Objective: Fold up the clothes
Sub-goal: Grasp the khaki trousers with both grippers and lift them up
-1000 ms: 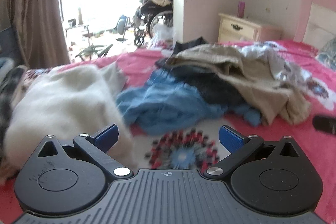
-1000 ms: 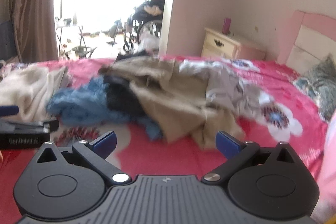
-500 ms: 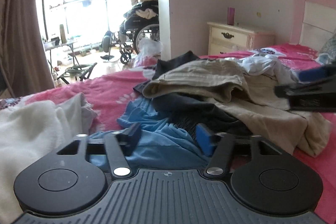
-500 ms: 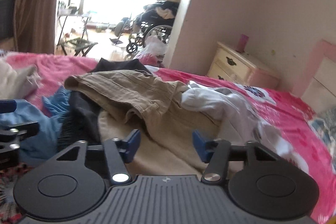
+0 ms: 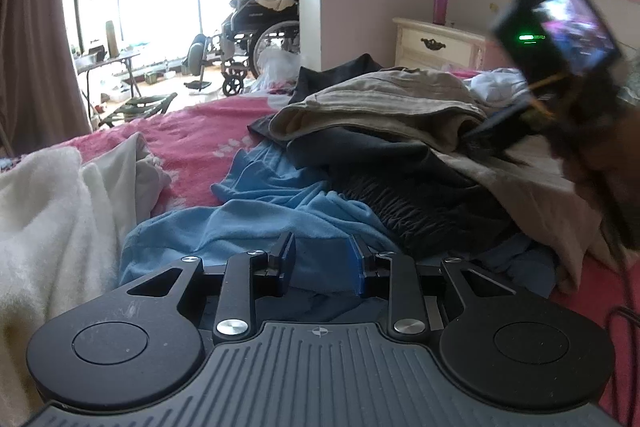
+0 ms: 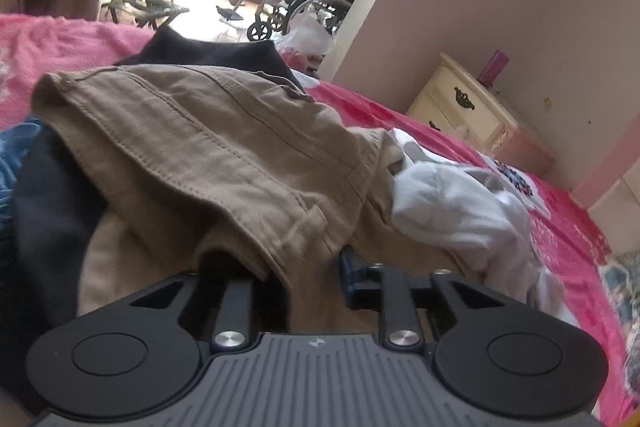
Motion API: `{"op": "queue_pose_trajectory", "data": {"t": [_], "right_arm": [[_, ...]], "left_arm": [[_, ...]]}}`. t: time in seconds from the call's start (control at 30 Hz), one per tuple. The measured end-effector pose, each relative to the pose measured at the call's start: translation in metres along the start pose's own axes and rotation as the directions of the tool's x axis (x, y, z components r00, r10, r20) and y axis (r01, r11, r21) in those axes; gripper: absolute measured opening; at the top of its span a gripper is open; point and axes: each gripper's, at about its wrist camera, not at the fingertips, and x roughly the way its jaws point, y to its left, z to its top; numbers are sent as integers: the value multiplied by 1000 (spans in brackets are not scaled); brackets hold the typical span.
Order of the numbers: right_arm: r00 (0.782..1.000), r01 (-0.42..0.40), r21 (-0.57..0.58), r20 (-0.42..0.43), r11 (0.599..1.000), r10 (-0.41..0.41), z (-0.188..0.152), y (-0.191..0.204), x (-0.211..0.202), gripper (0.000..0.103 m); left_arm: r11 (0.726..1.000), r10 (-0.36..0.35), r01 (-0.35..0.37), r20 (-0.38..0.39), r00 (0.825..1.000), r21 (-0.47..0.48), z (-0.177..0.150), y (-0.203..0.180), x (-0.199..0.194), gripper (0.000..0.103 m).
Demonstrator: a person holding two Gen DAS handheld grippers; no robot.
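A heap of clothes lies on the pink bed (image 5: 192, 135). In the left wrist view my left gripper (image 5: 322, 261) hovers low over a crumpled blue garment (image 5: 256, 227); its fingers are narrowed, a gap still shows, and blue cloth lies between them. Tan trousers (image 6: 200, 139) top the heap, over a dark garment (image 5: 400, 179). My right gripper (image 6: 312, 275) has the trousers' waistband edge filling its gap, and a fold hides its left finger. From the left wrist view, the right gripper (image 5: 492, 123) pokes into the tan trousers (image 5: 380, 99).
A white fluffy blanket (image 5: 48, 227) lies at the left. A white garment (image 6: 460, 203) sits right of the trousers. A cream nightstand (image 6: 468, 107) stands by the wall. Beyond the bed is a loaded wheelchair (image 5: 260, 27). A person's hand (image 5: 600, 167) holds the right gripper.
Both grippers dropped toward the heap and their fingers narrowed from wide open. The left came over the blue garment; the right pushed into the tan trousers' waistband.
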Motion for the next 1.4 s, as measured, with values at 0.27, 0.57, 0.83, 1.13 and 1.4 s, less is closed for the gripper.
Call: {"op": "queue_pose_trajectory", "data": {"t": [0.27,0.57,0.83,1.13,1.4], "right_arm": [[964,155,59,209,986,-164,0,-10,-48,4],[890,102,283,402,954,-214,-16,-74,-147,4],[829,-3,281,537,960,-155,-39,-84,-262,4],[767,-91,196,639,976,-56,-72,-65,-391,4],[706,-135,115,708,984,14,-103,-40,-498,4]], "left_arm": [[1000,15,-16,74,997,20,10,-1,-18,38],[998,13,-26,185,983,64,27,-10,-54,60],[990,-92,60,263,960,126,33,-37,-106,74],[966,-209,142,331,920,215,-1,-52,-200,99],[948,-290,219,338,896,231,-19,-26,-262,99]]}}
